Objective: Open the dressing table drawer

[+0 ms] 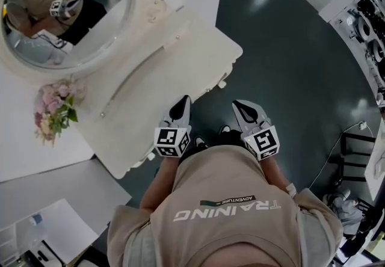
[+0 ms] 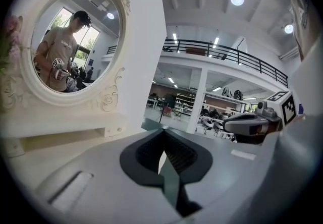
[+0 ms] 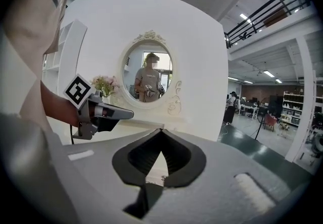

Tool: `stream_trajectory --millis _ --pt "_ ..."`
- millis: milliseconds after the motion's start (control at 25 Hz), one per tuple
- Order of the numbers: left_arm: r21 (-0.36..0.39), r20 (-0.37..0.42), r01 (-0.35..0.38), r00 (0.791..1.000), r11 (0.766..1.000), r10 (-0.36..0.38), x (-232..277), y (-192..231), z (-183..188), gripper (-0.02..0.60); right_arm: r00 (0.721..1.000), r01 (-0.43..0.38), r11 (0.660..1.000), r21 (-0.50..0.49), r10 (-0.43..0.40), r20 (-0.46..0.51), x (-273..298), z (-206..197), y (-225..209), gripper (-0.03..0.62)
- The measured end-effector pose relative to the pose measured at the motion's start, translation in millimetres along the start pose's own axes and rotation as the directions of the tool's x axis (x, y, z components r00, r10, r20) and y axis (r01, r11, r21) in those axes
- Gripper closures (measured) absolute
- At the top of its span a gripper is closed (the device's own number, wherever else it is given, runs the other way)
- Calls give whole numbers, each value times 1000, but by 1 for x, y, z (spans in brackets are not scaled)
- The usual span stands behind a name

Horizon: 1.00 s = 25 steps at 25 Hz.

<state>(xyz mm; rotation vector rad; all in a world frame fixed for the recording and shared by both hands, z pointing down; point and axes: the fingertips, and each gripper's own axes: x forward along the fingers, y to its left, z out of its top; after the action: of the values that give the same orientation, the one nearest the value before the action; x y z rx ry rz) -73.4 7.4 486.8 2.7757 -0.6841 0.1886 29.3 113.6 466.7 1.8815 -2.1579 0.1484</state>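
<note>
Beside the dressing table (image 1: 150, 73), the left gripper (image 1: 183, 103) and right gripper (image 1: 239, 107) are hovering with jaws together, holding nothing; they are probably getting ready for the drawer knob (image 1: 222, 84).

A: Where's the mirror (image 1: 66, 13)?
B: At the back of the desk (image 1: 180, 55), with the flowers (image 1: 54, 109) just beside it, left end.
A: Grippers?
B: Side by side before the desk's front edge. The left gripper (image 1: 182, 103) is near it, the right gripper (image 1: 240, 106) further right, over the floor (image 1: 289, 49).
</note>
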Motion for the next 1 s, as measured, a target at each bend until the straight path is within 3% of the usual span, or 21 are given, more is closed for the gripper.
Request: stream_trajectory --millis 280,560,840,1000 --pt "-15 -11 -23 1000 1000 23 22 9 4 563 997 -63 997 44 65 -37 31 -13 -15 592" --pt "-2 -43 -152 987 988 152 48 39 15 563 980 -197 978 63 197 5 100 -7 -45 592" --pt "23 -42 -250 967 968 251 104 76 42 563 956 -290 953 -85 293 22 172 8 -102 592" --pt "34 -19 -295 955 955 295 136 88 64 563 941 -330 938 -108 336 35 205 16 -136 592"
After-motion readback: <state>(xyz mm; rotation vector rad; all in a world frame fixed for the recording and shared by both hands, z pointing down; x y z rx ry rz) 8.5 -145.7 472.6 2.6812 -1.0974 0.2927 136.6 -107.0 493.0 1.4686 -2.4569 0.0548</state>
